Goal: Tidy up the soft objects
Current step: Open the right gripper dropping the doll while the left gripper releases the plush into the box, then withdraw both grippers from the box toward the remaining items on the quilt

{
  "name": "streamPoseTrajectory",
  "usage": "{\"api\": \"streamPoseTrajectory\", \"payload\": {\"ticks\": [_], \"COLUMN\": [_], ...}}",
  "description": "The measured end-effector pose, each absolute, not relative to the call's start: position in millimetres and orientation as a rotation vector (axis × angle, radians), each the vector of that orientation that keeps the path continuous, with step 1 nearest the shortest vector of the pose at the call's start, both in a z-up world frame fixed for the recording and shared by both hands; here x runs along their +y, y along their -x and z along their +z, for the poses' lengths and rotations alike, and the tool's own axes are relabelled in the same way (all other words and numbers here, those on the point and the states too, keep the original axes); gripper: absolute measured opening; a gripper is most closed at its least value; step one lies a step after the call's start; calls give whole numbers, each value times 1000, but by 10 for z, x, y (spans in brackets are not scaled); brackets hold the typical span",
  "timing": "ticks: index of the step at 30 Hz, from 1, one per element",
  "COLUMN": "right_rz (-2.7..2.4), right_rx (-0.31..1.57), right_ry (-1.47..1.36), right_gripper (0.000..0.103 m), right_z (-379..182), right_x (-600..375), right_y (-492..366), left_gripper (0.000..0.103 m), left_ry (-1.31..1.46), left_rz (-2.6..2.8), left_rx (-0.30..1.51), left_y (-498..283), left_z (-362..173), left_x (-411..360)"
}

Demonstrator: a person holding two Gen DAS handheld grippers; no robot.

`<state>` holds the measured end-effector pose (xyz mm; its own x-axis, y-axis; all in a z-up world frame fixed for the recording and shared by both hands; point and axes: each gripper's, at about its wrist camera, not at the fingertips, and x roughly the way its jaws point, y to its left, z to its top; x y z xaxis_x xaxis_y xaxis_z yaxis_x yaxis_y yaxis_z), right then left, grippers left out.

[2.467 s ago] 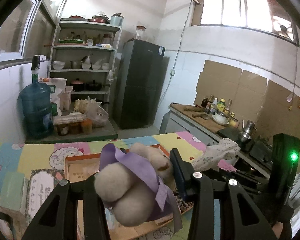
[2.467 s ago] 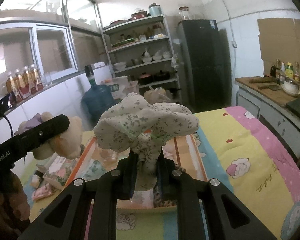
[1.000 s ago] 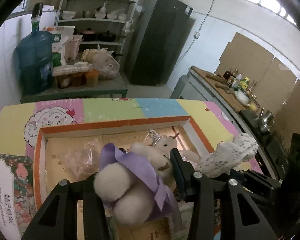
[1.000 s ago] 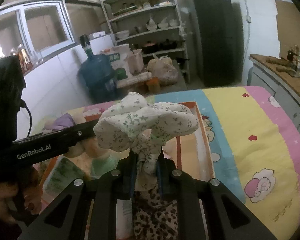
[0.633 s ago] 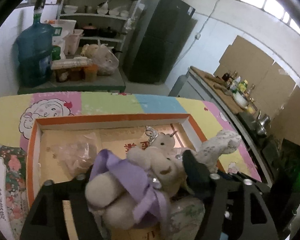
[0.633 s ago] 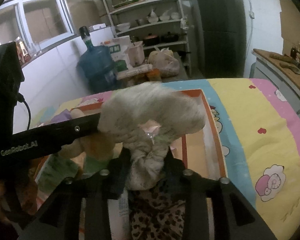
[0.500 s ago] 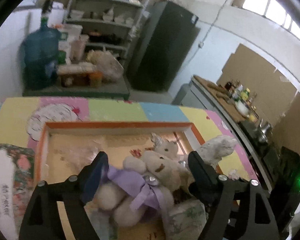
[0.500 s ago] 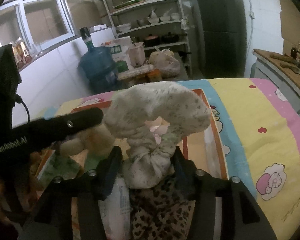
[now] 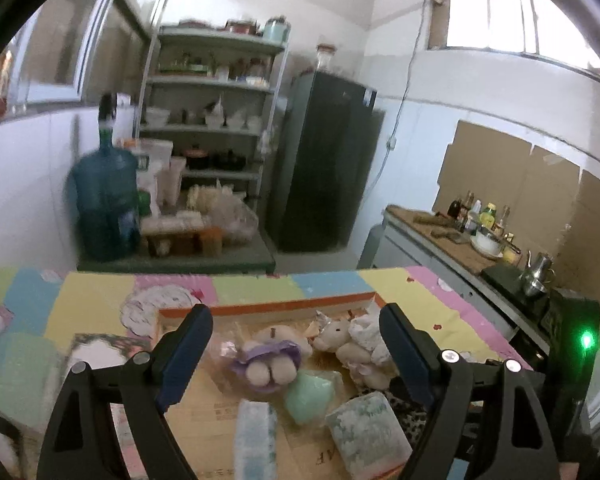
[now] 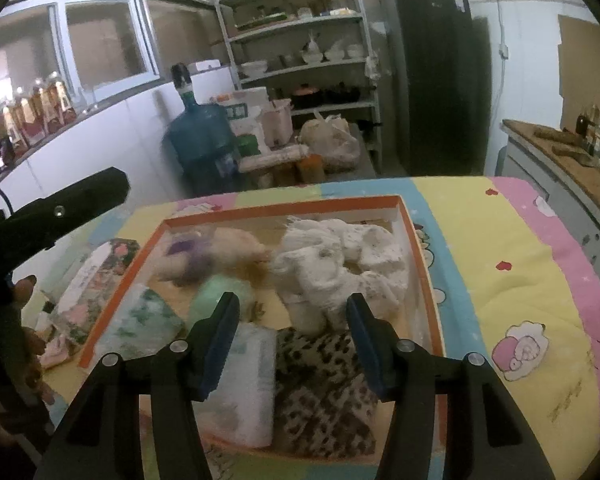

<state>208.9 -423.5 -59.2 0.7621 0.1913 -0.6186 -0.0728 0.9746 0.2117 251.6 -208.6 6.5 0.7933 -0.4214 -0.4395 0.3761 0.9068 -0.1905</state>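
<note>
Release step: both grippers, left (image 9: 296, 350) and right (image 10: 292, 322), are hanging with fingers just spread apart, empty, over the orange-rimmed box (image 10: 284, 207) now holding plush bear (image 9: 266, 362) and floral cloth toy (image 10: 332, 268); next, fetching another soft item.

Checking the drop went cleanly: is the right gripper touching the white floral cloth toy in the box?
Apart. The right wrist view shows the right gripper open, its jaws having just opened, with the white floral cloth toy lying beyond its fingertips.
</note>
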Motion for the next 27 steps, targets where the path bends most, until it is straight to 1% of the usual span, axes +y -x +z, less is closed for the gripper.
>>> {"api": "streamPoseTrajectory", "payload": {"ticks": [8, 14, 20, 27], "right_rz": [160, 176, 209, 275], "right_rx": [628, 601, 560, 498], "right_ry": [-152, -153, -168, -173], "right_gripper": [58, 58, 62, 62], "right_z": [-382, -267, -125, 76], "right_x": [-3977, -3804, -3630, -3312], "right_y": [-1786, -1581, -1346, -1043], "left_gripper": [85, 85, 85, 85], "left_ry": [60, 44, 30, 8], "left_rz": [-418, -406, -355, -286], "left_rx": [390, 347, 310, 263], "left_y": [-2029, -1703, -1406, -1095], "left_z": [245, 340, 424, 490], "left_x": [-1802, -1554, -1302, -1023]}}
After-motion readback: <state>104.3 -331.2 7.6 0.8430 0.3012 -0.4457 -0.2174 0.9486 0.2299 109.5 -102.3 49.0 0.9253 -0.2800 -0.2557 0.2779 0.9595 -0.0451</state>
